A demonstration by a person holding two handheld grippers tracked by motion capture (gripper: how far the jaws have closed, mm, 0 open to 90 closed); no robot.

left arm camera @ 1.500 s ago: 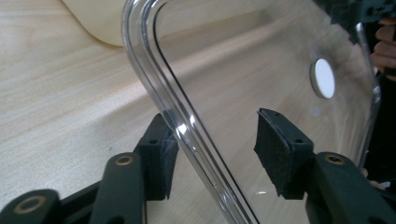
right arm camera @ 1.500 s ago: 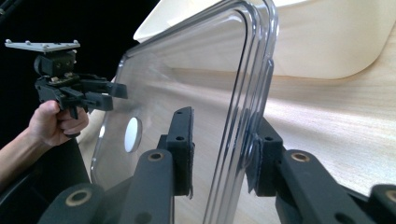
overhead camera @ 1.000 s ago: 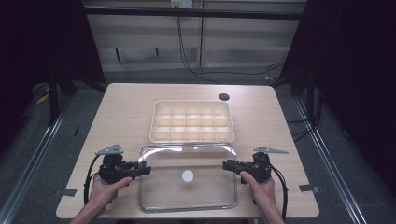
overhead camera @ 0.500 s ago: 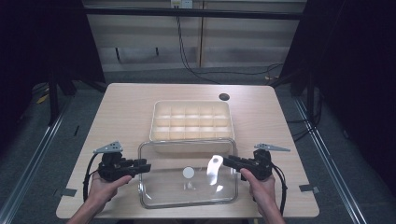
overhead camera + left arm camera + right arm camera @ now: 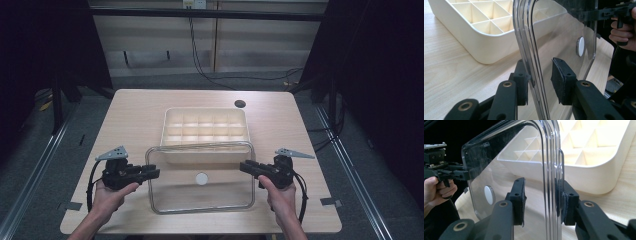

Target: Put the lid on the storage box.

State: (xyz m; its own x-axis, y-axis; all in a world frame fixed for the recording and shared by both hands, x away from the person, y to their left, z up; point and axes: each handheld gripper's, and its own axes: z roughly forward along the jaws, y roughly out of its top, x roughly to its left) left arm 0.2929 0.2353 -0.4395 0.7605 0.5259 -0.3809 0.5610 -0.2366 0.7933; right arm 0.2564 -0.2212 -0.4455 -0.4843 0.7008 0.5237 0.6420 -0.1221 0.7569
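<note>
Now we bracket the stiff, slick, light clear lid between both part-open grippers, left gripper and right gripper, at its rims

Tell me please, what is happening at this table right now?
A person holds a clear plastic lid by its two short edges, one in the left gripper and the other in the right gripper. In each gripper view the lid's rim sits between the jaws, which are not fully closed on it. The lid's far edge overlaps the near wall of the cream compartment tray, which stands open on the wooden table.
</note>
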